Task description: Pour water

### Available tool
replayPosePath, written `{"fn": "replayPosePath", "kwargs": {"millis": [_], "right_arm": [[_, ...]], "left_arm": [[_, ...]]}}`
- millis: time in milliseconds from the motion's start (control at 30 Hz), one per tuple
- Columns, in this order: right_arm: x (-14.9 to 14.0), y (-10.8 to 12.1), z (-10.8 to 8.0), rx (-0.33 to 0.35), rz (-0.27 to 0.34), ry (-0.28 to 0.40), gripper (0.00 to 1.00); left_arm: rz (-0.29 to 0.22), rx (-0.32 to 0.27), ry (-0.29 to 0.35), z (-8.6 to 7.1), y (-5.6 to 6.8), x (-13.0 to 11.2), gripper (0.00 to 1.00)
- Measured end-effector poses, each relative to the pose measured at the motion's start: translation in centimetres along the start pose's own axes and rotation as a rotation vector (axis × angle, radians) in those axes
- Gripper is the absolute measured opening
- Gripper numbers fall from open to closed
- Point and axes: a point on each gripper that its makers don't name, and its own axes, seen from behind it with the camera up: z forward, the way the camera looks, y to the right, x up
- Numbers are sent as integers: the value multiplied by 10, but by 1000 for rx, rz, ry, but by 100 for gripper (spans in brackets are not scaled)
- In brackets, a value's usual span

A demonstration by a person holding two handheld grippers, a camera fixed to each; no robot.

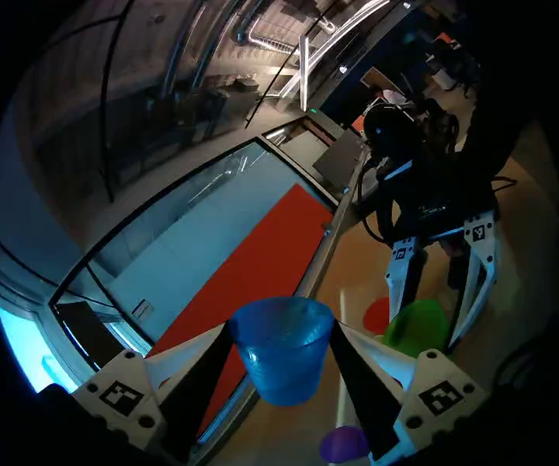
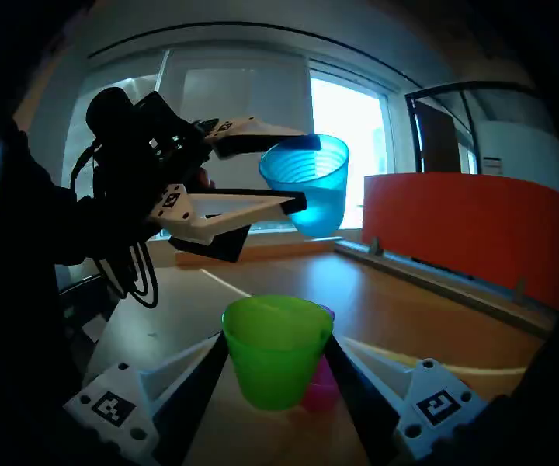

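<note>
While the left gripper is holding the blue cup up in the air, the right gripper is clamping the green cup down low.

In the right gripper view the blue cup is sitting close to upright, mouth upward, pinched between both left fingers and hanging well above the wooden surface, up and behind the green cup. Whether it is carrying water, I cannot tell. Both right fingers are pressing on the green cup's sides, and a pink cup is standing just behind it. An orange-red panel is running along the surface's far edge. In the left gripper view the left gripper is squeezing the blue cup, while farther off the right gripper is gripping the green cup.
</note>
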Motion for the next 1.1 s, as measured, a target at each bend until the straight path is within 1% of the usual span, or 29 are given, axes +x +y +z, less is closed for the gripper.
{"fn": "replayPosePath", "kwargs": {"millis": [567, 1100], "right_arm": [[3, 4, 0, -7, -4, 5, 90], [3, 4, -2, -7, -10, 6, 90]], "left_arm": [[53, -13, 9, 6, 4, 1, 87], [116, -19, 15, 7, 8, 4, 87]]}}
